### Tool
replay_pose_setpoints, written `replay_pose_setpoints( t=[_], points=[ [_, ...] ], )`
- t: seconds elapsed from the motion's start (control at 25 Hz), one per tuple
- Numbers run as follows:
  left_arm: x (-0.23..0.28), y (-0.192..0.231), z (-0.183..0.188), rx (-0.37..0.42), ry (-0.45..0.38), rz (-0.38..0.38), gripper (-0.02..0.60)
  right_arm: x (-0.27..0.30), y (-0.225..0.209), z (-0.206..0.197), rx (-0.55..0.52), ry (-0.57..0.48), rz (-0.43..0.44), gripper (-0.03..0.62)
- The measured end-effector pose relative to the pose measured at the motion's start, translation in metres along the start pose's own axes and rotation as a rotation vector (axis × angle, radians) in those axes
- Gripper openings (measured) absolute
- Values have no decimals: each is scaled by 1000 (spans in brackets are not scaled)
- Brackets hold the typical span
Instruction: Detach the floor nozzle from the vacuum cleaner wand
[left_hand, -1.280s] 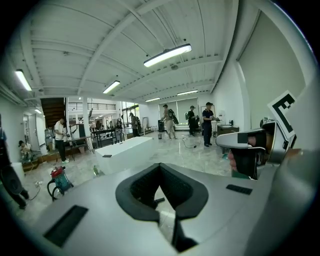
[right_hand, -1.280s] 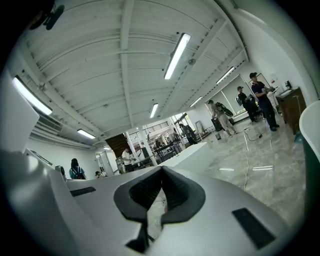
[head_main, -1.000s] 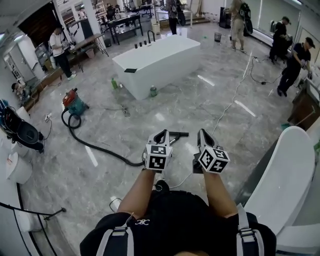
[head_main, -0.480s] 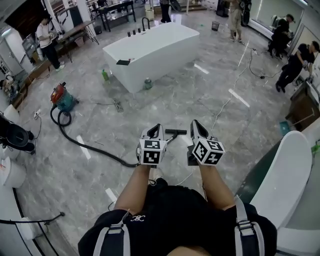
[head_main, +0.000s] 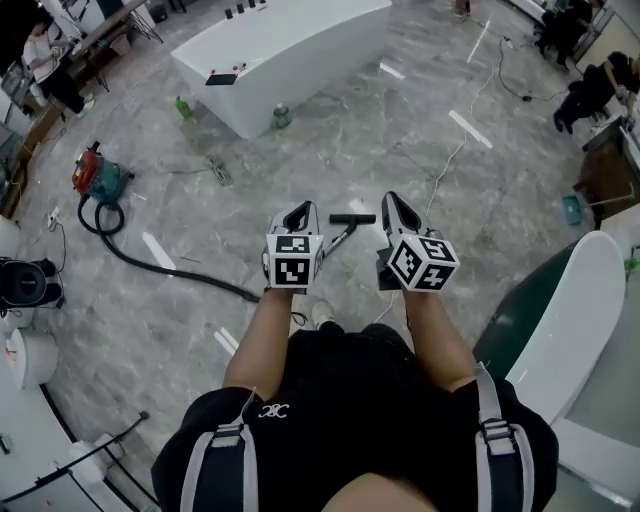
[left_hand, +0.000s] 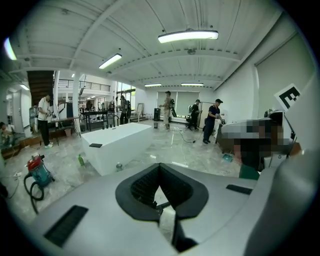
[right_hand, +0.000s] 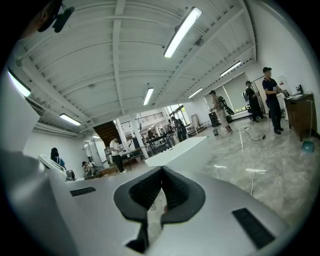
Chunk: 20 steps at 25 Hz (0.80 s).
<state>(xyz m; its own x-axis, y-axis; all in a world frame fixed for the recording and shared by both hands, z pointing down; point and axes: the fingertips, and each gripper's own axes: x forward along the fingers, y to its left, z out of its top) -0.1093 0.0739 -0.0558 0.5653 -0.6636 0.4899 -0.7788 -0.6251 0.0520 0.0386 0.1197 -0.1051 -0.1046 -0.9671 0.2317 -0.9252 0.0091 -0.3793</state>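
head view: the floor nozzle (head_main: 352, 218) lies on the floor (head_main: 400, 130) at twelve o'clock, on the end of the wand (head_main: 338, 240), between the left gripper (head_main: 300, 215) and right gripper (head_main: 397, 208) — apart from both. only the gripper views show the jaws — both pairs pressed together, nothing in them. the vacuum cleaner (head_main: 95, 178) sits at ten o'clock.
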Motion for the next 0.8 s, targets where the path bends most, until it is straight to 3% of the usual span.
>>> replay_pose_setpoints(
  t=[0.4, 0.6, 0.8],
  points=[
    [104, 26, -68, -52, 206, -47, -2, 53, -98, -56, 119, 138, -137, 8],
    [159, 18, -141, -74, 334, -86, -2, 112, -142, -116, 141, 275, -93, 8],
    [246, 20, -264, -33, 488, -107, -2, 177, -183, -185, 82, 360, -41, 8]
  ],
)
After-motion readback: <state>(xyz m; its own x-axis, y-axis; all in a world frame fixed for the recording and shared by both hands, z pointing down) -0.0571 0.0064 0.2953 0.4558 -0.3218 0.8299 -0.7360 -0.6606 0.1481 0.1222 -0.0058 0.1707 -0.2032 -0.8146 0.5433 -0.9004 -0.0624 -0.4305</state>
